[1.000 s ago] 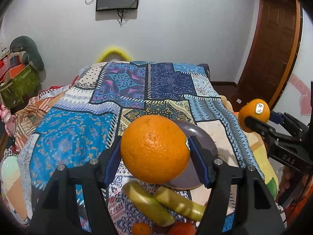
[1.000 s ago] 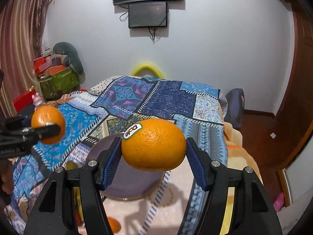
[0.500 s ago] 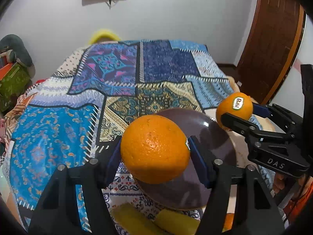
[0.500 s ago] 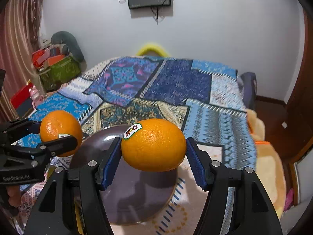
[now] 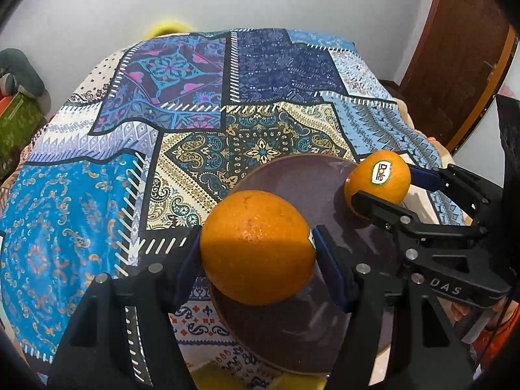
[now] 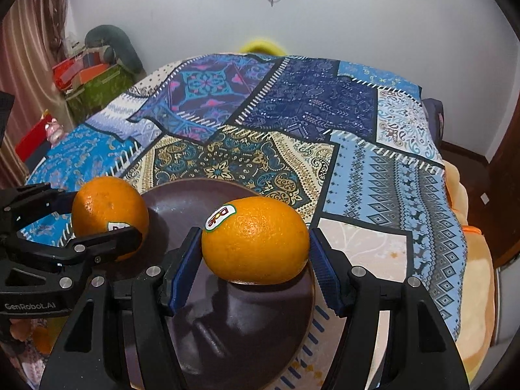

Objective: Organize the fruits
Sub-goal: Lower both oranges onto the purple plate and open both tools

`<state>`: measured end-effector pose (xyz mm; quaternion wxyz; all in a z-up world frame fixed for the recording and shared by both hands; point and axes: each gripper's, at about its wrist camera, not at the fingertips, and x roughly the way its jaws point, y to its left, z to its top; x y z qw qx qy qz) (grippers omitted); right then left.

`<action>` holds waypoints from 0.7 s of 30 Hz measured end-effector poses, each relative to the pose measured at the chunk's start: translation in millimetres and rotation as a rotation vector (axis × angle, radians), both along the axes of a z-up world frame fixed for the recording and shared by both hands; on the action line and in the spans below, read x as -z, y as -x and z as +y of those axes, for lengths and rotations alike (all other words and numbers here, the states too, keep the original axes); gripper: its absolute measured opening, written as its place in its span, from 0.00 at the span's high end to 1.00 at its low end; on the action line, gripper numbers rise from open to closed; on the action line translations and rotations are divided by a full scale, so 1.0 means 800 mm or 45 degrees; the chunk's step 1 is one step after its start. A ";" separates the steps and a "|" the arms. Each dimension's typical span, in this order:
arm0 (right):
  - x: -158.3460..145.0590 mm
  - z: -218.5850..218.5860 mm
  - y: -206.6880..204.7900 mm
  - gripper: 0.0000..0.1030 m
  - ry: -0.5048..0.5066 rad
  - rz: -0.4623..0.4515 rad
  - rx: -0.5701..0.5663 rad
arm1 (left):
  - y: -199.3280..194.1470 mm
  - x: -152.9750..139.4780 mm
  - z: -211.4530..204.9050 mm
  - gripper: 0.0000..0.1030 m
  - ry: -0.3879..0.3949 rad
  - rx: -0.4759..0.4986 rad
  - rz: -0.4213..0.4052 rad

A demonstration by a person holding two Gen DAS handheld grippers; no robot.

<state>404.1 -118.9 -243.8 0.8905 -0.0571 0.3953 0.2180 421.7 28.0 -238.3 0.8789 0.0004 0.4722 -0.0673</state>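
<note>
Over the brown plate: both grippers w/ an orange each, placing step.

Left gripper (image 5: 256, 253) is clamped on the plain orange (image 5: 256, 248), hanging above the plate (image 5: 292, 178) at its left edge; plate sits on the patchwork bedspread (image 5: 81, 214) near the front edge. Right gripper (image 6: 255, 261) pinches the stickered orange (image 6: 255, 239) over the plate's right half, close to the dish, contact can't be told. Step, I'd judge: setting both fruits on the plate. Next move calls for lowering till each rests on the dish, then opening slowly, keeping the 2 oranges apart & off the rim so neither rolls onto the cloth.
</note>
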 end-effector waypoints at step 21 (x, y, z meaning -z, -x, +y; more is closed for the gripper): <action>-0.023 -0.001 0.025 0.37 -0.001 -0.044 0.024 | 0.043 -0.043 0.025 0.24 -0.010 -0.106 -0.137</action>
